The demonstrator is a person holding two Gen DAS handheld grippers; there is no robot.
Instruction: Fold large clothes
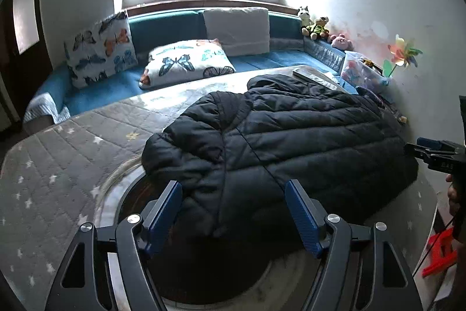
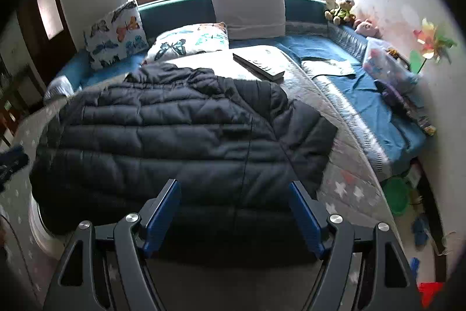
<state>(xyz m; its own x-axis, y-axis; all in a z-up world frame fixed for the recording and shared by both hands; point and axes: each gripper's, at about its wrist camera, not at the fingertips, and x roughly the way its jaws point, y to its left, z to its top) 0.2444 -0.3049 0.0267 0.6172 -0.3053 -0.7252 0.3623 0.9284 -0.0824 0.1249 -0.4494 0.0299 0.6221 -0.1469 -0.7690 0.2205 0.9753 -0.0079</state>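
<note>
A large black quilted puffer jacket [image 1: 276, 142] lies spread on a grey star-patterned cover [image 1: 64, 159] over a table. My left gripper [image 1: 233, 188] is open and empty, above the jacket's near left edge. The jacket also shows in the right wrist view [image 2: 163, 136], lying flat with a sleeve folded over on the right. My right gripper [image 2: 233, 188] is open and empty, above the jacket's near hem. The right gripper also shows at the right edge of the left wrist view [image 1: 434, 153], beside the jacket.
A white remote-like box [image 2: 259, 61] lies on the cover beyond the jacket. A blue sofa [image 2: 335, 48] with butterfly pillows [image 1: 102, 48], plush toys [image 1: 314, 25], a clear toy bin [image 2: 387, 66] and a pinwheel [image 2: 431, 40] runs behind. A green bucket [image 2: 396, 194] stands on the floor right.
</note>
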